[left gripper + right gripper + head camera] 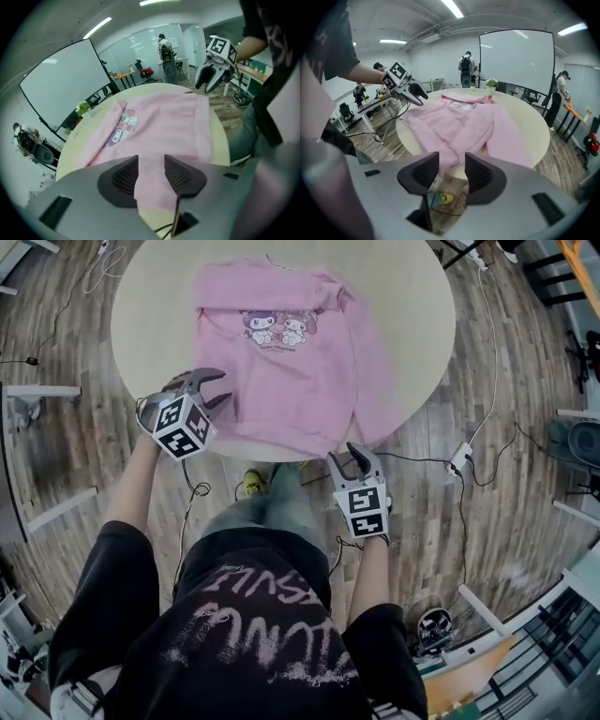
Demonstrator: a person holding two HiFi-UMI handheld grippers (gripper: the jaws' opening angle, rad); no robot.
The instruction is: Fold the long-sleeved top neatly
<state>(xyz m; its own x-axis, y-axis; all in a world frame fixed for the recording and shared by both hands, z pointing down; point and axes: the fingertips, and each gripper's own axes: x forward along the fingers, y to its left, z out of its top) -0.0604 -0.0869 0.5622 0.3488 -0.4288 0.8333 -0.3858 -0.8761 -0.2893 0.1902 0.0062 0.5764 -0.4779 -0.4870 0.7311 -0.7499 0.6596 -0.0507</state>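
Observation:
A pink long-sleeved top (291, 362) with a cartoon print lies spread on the round beige table (150, 306), its hem hanging a little over the near edge. My left gripper (211, 390) hovers at the table's near-left edge beside the top's lower left side, jaws open and empty. In the left gripper view the pink cloth (159, 126) shows beyond the gap of the left gripper (151, 173). My right gripper (354, 460) is just off the near edge below the hem's right corner, open and empty. The right gripper view looks past the right gripper (452, 171) at the top (464, 122).
Cables and a white power strip (459, 460) lie on the wooden floor to the right. The person's legs and a yellow shoe (253, 484) are under the table's near edge. A large whiteboard (61, 89) and people stand in the background.

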